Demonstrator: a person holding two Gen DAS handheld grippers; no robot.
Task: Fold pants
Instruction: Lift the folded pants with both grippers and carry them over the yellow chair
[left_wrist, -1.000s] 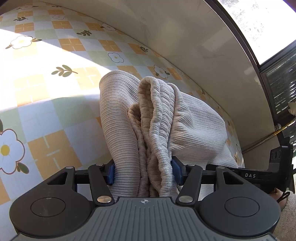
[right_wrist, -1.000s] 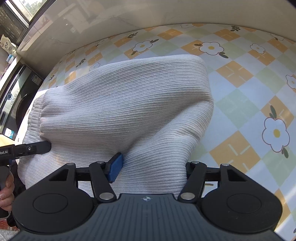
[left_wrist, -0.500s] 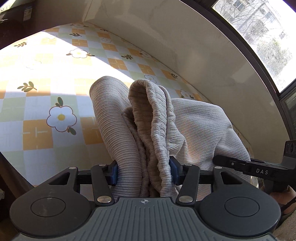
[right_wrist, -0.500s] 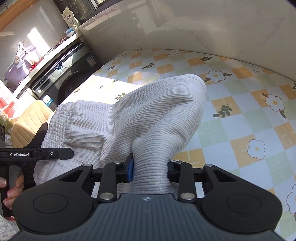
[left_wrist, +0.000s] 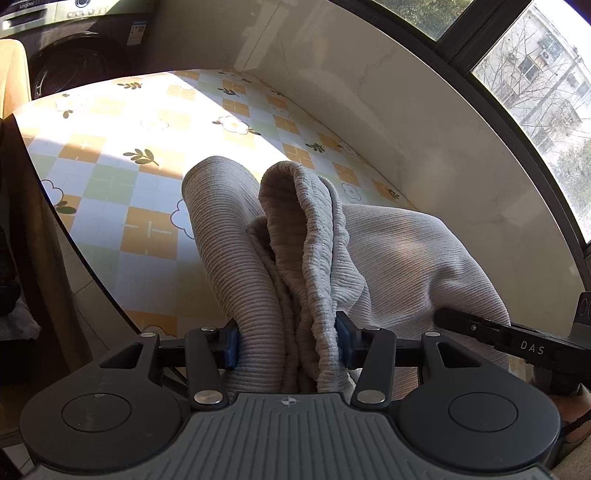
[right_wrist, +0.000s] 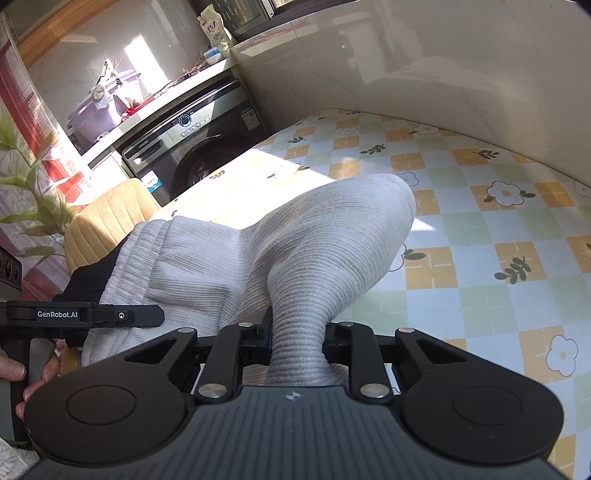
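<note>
Both claws, left (left_wrist: 286, 345) & right (right_wrist: 297, 341), clamp ribbed pants (left_wrist: 399, 258) above floral checked tablecloth (right_wrist: 480, 236), washer (right_wrist: 199, 147) behind.

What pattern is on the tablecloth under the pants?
The tablecloth has orange, green and pale blue checks with white flowers and leaf sprigs, clearest in the right wrist view.

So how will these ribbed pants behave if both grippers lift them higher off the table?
Probably floppy: the pants sag between the left gripper and right gripper. The bunched waistband looks bulky, so likely secure. The ribbed knit seems grippy, not slippery.
</note>
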